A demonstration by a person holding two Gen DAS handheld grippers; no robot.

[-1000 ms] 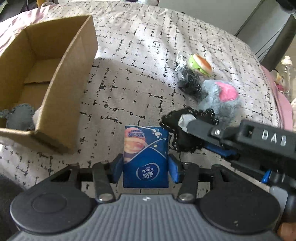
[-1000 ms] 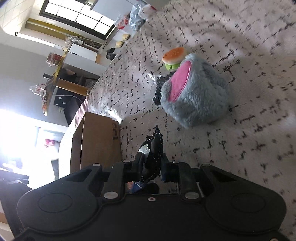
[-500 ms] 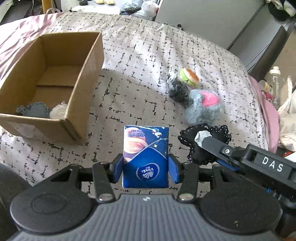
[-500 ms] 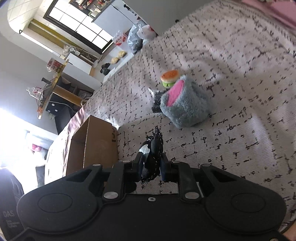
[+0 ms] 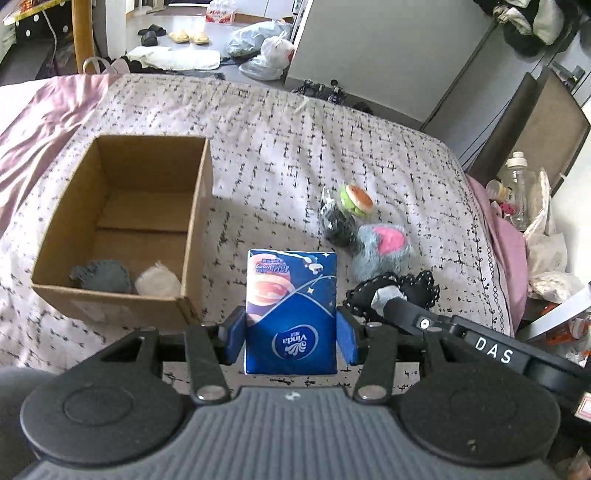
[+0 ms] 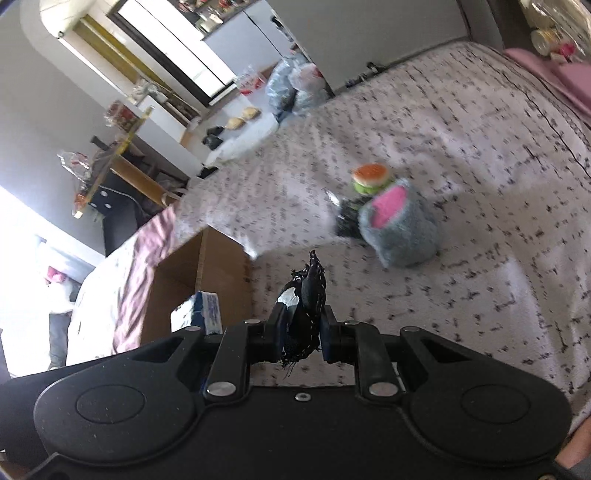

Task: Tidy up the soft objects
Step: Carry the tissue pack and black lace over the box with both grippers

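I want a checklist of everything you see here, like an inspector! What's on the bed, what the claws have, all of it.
Surface: bed cover, pale with black dashes; pink sheet at its edges.
Job's things: cardboard box, open, holding a grey fabric piece and a white soft lump. On the bed: grey-and-pink plush, burger toy, black bagged bundle, close together.
Clutter: bottle and bags beside the bed.
Grippers: left claw shut on a blue tissue pack; right claw shut on a black lace piece.
Cables: nothing clearly seen.
Surroundings: floor with slippers, plastic bags, grey cabinet.
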